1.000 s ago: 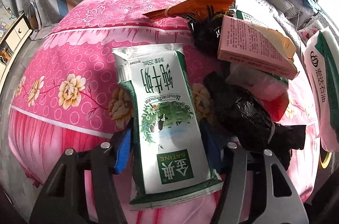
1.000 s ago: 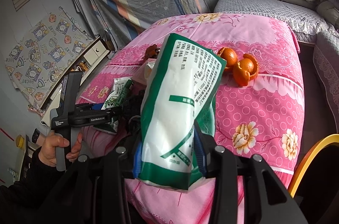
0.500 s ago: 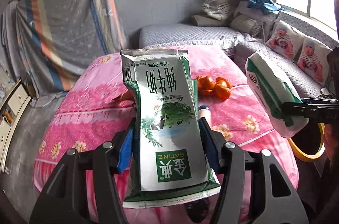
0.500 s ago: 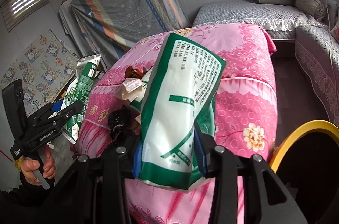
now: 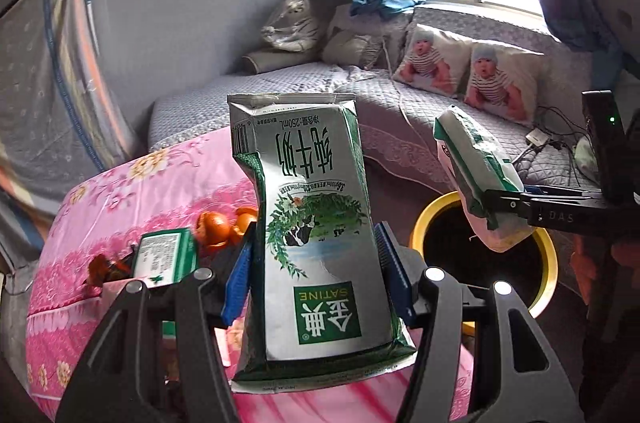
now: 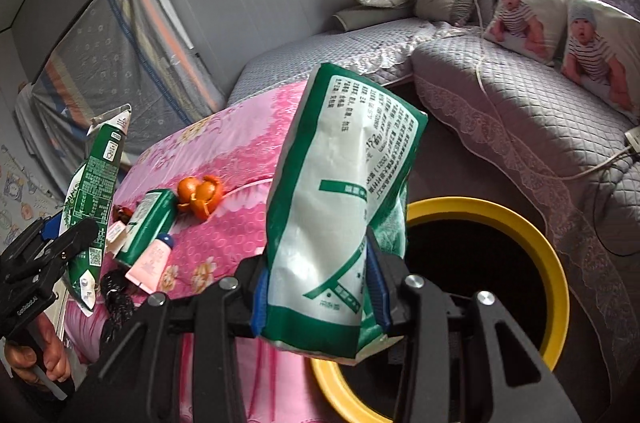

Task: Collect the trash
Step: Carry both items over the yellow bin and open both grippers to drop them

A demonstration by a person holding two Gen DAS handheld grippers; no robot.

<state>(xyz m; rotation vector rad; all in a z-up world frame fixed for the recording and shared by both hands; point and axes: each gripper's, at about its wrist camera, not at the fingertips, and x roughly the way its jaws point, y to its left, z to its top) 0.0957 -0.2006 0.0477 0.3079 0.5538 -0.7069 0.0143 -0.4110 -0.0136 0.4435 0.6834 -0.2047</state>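
My left gripper (image 5: 314,263) is shut on a silver-and-green milk carton (image 5: 312,223), held upright above the pink table edge; it also shows in the right wrist view (image 6: 94,191). My right gripper (image 6: 320,287) is shut on a white-and-green salt bag (image 6: 340,203) and holds it over the rim of a yellow bin (image 6: 516,223) with a black liner. In the left wrist view the bag (image 5: 476,179) hangs above the bin (image 5: 548,263). Orange peels (image 6: 200,193), a green box (image 6: 146,227), a pink tube (image 6: 150,259) and a black bag (image 6: 116,299) lie on the table.
The pink floral tablecloth (image 6: 224,151) covers the table at left. A grey quilted sofa (image 6: 520,111) with two baby-print pillows (image 5: 468,75) curves behind the bin. A cable (image 6: 608,159) runs over the sofa. A covered cabinet (image 6: 120,63) stands by the wall.
Both grippers have swung right, away from the table and toward the yellow bin, each still holding its item. The salt bag now hangs over the bin's opening.
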